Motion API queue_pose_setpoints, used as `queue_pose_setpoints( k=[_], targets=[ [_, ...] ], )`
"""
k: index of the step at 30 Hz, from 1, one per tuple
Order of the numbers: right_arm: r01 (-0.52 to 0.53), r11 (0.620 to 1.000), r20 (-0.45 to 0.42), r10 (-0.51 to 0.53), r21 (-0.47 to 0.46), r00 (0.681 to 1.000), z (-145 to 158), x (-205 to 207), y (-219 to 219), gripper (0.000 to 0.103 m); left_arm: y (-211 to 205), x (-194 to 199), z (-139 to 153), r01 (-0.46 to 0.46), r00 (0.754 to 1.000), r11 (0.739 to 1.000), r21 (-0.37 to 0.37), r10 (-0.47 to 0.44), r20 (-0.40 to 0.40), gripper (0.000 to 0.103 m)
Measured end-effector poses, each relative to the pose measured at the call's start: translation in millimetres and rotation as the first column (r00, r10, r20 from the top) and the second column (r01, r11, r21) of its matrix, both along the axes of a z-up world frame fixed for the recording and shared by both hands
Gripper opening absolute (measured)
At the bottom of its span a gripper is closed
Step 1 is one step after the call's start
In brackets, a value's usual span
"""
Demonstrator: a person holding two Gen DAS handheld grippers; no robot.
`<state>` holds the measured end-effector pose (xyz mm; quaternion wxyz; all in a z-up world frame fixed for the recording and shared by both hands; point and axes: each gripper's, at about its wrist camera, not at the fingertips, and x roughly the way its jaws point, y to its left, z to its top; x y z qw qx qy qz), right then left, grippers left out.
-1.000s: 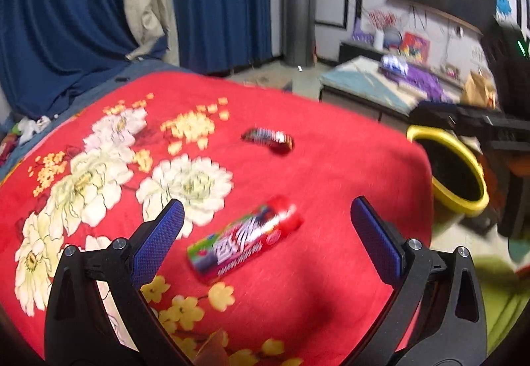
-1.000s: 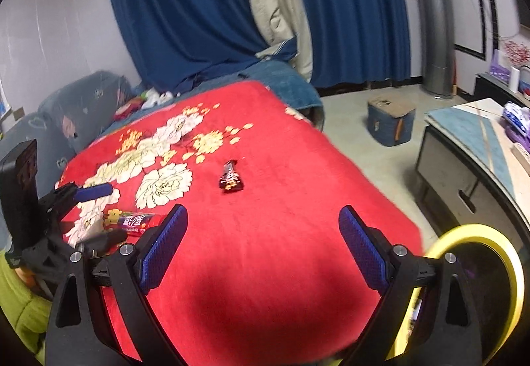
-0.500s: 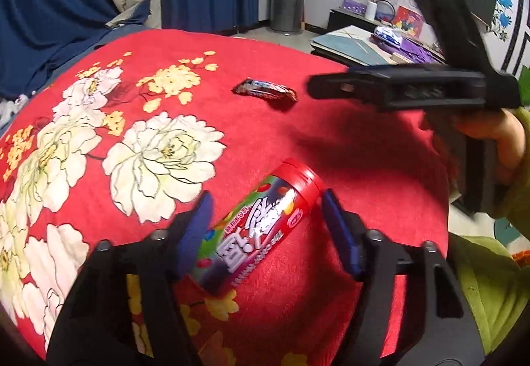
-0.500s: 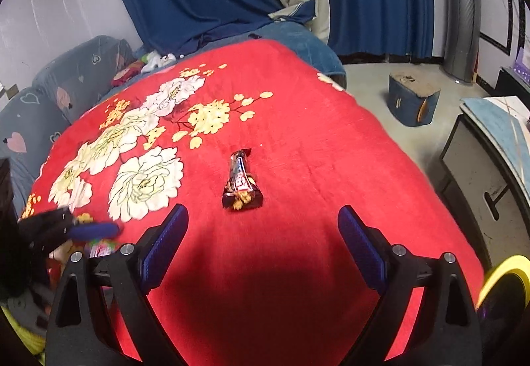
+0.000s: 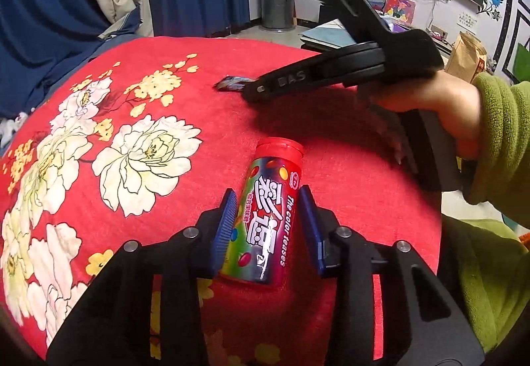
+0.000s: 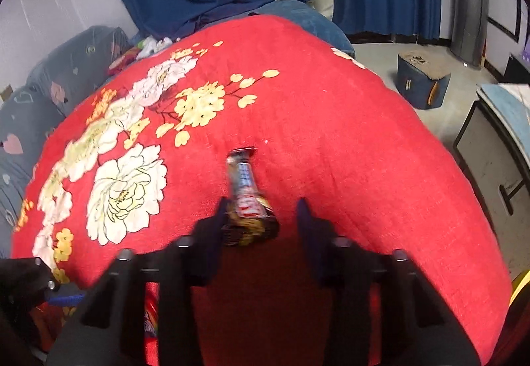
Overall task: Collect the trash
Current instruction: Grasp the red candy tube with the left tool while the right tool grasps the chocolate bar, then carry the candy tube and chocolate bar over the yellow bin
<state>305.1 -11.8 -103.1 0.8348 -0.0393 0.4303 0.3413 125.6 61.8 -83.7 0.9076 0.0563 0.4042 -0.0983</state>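
The right wrist view is motion-blurred, so contact on the snack wrapper (image 6: 246, 200) is unclear. On the red blanket (image 5: 205, 120), the left gripper (image 5: 266, 223) has just been closing and clamps the candy tube (image 5: 268, 216); the right gripper (image 6: 261, 223), also just closing, straddles the wrapper's near end, left pad touching, right pad apart.

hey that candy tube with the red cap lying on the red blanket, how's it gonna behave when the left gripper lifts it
The candy tube looks like a rigid cylinder, so it should hold its shape between the left gripper pads, which have just been closing beside it. Its glossy wrap may be slippery. Lying on its side on the soft blanket, it could roll if nudged. Probably light.
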Motion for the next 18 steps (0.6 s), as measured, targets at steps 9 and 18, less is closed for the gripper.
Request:
queue_pose_setpoints(
  k=[9, 18],
  targets=[
    [0.040, 0.997, 0.038, -0.043, 0.062, 0.998, -1, -30, -46, 0.027, 1, 0, 4, -0.014, 1.000, 1.000, -0.018, 0.014, 0.018, 0.029],
    [0.081, 0.987, 0.060, -0.090, 0.141, 0.994, 11, -65, -98, 0.027, -6, 0, 9, -0.009, 1.000, 1.000, -0.030, 0.010, 0.029, 0.029]
  ],
)
